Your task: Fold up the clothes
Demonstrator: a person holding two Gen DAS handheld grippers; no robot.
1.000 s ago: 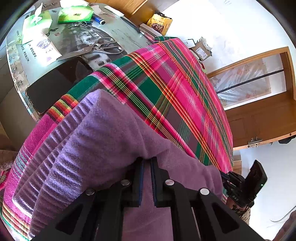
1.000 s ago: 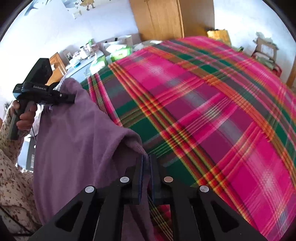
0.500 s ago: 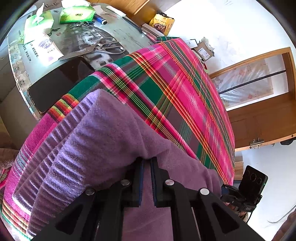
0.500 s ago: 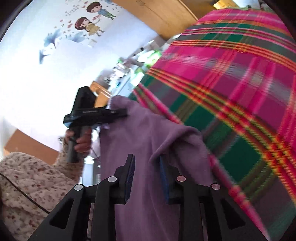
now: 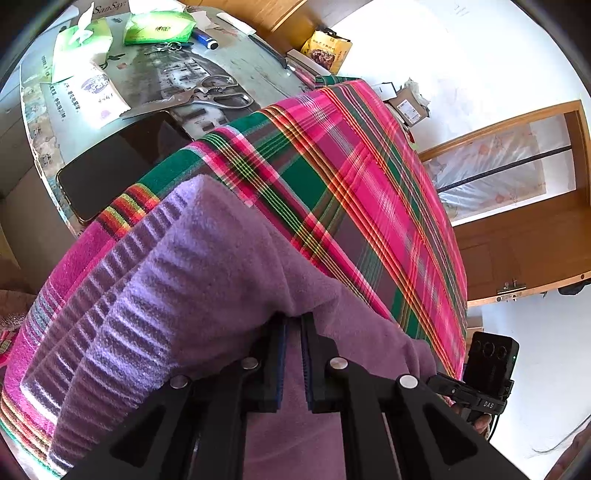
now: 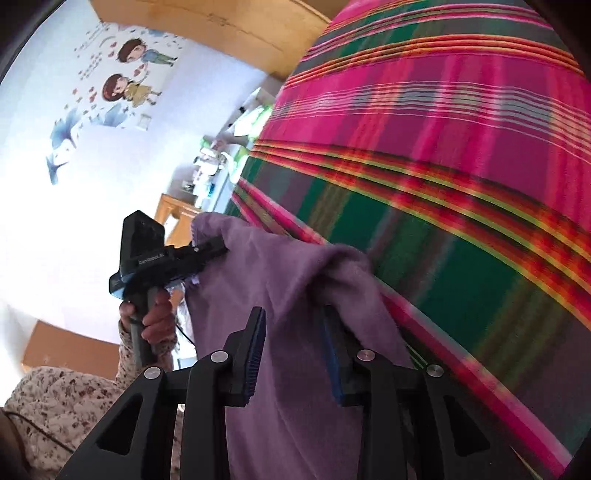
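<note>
A purple knit garment (image 5: pixel 207 266) hangs over the near edge of a table under a pink and green plaid cloth (image 5: pixel 351 177). My left gripper (image 5: pixel 293 325) is shut on a fold of the garment near its ribbed hem. In the right wrist view the same purple garment (image 6: pixel 291 280) drapes down between the fingers of my right gripper (image 6: pixel 295 321), whose jaws are opening; the pads stand apart from the fabric. The left gripper (image 6: pixel 207 253), held by a hand, pinches the garment's far corner in that view.
Beyond the plaid cloth lie a black phone (image 5: pixel 118 162), scissors (image 5: pixel 210 96), tissue packs (image 5: pixel 159 27) and papers on the tabletop. A wooden door (image 5: pixel 524 236) stands at the right. A person's floral sleeve (image 6: pixel 66 398) is at the lower left of the right wrist view.
The right gripper's jaws have parted from a shut grip on the purple garment, and that hand has rolled and dipped. The left gripper keeps its hold and has not moved.
</note>
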